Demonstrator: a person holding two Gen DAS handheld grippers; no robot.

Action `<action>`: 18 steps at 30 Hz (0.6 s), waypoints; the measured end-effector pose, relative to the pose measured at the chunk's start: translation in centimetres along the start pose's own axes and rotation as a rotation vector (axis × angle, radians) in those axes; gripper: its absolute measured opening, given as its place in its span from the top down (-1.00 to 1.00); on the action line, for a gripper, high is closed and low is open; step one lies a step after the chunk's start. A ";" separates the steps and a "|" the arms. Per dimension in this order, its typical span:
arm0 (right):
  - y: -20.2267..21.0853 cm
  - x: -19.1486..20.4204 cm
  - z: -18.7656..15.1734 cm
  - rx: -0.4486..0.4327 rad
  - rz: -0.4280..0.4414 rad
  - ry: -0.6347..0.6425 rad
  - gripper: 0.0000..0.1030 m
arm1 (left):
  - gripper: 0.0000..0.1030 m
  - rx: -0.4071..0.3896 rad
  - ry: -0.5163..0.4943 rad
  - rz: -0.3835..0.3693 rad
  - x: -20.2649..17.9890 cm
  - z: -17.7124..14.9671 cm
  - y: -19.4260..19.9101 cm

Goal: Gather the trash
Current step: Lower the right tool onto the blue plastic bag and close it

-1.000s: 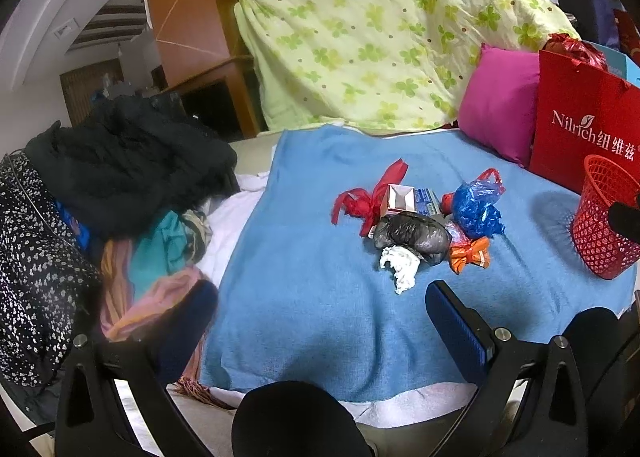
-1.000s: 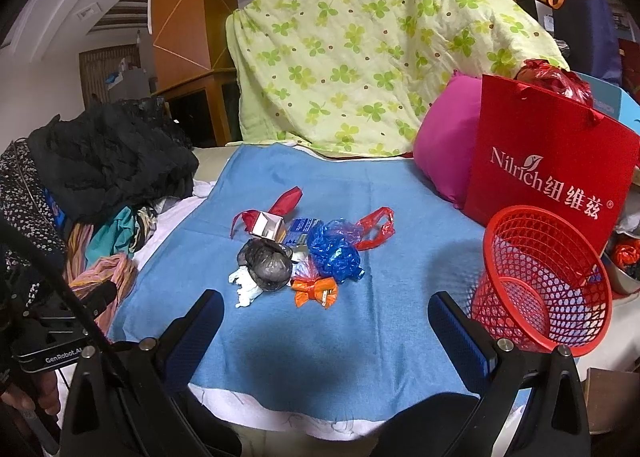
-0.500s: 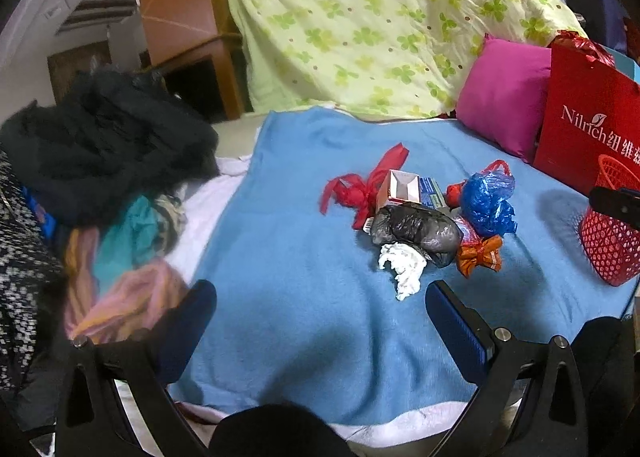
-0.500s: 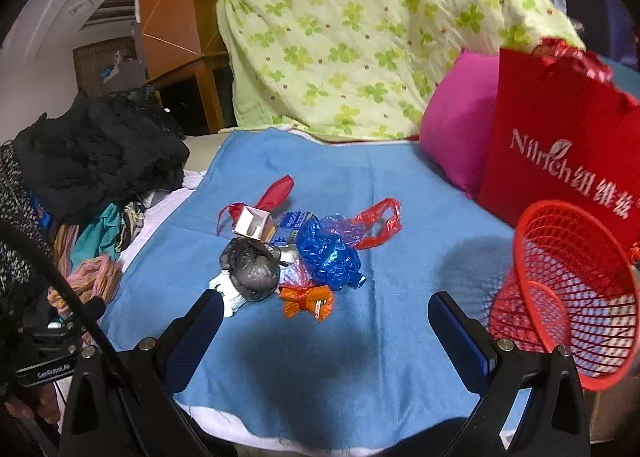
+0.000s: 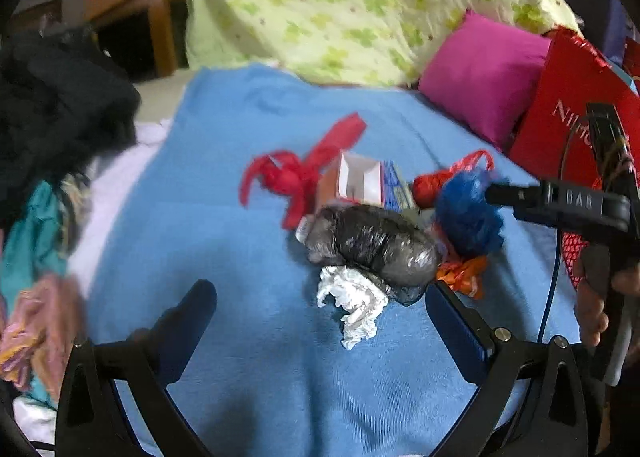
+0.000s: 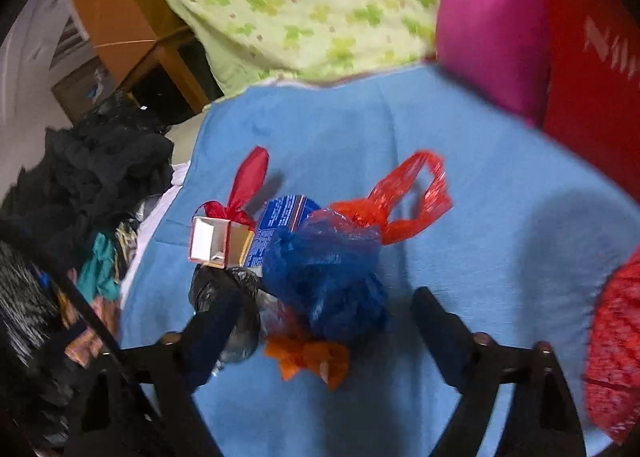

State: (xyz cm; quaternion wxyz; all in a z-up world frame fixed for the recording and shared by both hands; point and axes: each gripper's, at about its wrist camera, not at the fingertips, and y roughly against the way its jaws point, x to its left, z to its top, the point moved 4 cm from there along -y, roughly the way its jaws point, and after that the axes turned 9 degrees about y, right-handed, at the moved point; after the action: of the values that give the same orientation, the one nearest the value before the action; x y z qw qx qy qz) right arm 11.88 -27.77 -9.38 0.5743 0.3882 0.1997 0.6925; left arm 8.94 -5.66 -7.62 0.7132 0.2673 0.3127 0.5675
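A pile of trash lies on the blue blanket [image 5: 224,225]: a crumpled white tissue [image 5: 354,299], a grey-black bag [image 5: 372,243], a small open box [image 5: 356,181], a red bag [image 5: 304,173], a blue bag [image 5: 466,213] and an orange wrapper [image 5: 460,275]. My left gripper [image 5: 320,331] is open, just short of the tissue. My right gripper [image 6: 326,331] is open, with the blue bag [image 6: 326,273] and orange wrapper [image 6: 308,357] between its fingers; it also shows in the left wrist view [image 5: 556,203]. The red mesh basket [image 6: 614,341] stands at the right.
A heap of dark and coloured clothes [image 5: 52,129] lies left of the blanket. A green patterned quilt [image 5: 352,1], a pink pillow [image 5: 484,73] and a red paper bag [image 5: 568,113] stand behind. A second red bag [image 6: 404,197] lies beyond the blue one.
Both grippers have moved forward and down toward the trash pile. The right one now straddles the blue bag; the left one has come close to the tissue. Both stay open.
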 end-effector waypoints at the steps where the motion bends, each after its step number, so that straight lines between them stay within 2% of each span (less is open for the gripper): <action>1: -1.0 -0.3 0.2 0.012 0.011 -0.012 -0.68 | -1.00 0.014 0.000 0.000 0.1 -0.1 -0.8; 5: -4.0 -0.8 0.1 0.072 0.042 -0.036 -0.67 | -1.00 0.072 0.003 -0.024 0.2 -0.7 -3.9; 7: -5.0 -1.0 -0.4 0.098 0.051 -0.040 -0.54 | -1.00 0.090 0.006 -0.042 0.1 -0.9 -5.0; 9: -5.5 -0.9 -0.8 0.117 0.038 -0.031 -0.41 | -0.92 0.111 0.000 -0.053 -0.3 -1.1 -6.0; 10: -5.8 -0.9 -1.2 0.125 0.033 -0.029 -0.38 | -0.78 0.122 -0.002 -0.058 -0.4 -1.3 -6.4; 11: -6.0 -1.0 -1.5 0.129 0.033 -0.033 -0.24 | -0.57 0.136 -0.003 -0.065 -0.5 -1.5 -6.9; 12: -6.0 -1.1 -1.6 0.126 0.036 -0.039 -0.13 | -0.45 0.151 -0.002 -0.076 -0.6 -1.6 -7.3; 14: -5.6 -1.2 -1.7 0.102 0.047 -0.053 -0.08 | -0.08 0.175 0.009 -0.090 -0.7 -2.0 -7.6; 15: -5.4 -1.2 -1.8 0.095 0.047 -0.056 -0.06 | 0.03 0.181 0.014 -0.098 -0.7 -2.0 -7.7; 16: -5.0 -1.1 -1.8 0.086 0.040 -0.055 -0.05 | 0.25 0.180 0.016 -0.110 -0.8 -2.1 -7.5; 17: -4.6 -1.0 -1.8 0.073 0.035 -0.050 -0.04 | 0.35 0.176 0.016 -0.119 -0.9 -2.2 -7.2; 18: -4.0 -0.8 -1.7 0.062 0.033 -0.044 -0.03 | 0.36 0.168 0.014 -0.117 -1.0 -2.3 -6.8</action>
State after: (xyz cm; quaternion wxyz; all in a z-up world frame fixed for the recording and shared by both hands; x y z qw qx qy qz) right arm 13.19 -27.20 -13.60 0.5548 0.4241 0.2018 0.6868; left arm 11.39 -7.99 -14.01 0.7179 0.3034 0.3793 0.4986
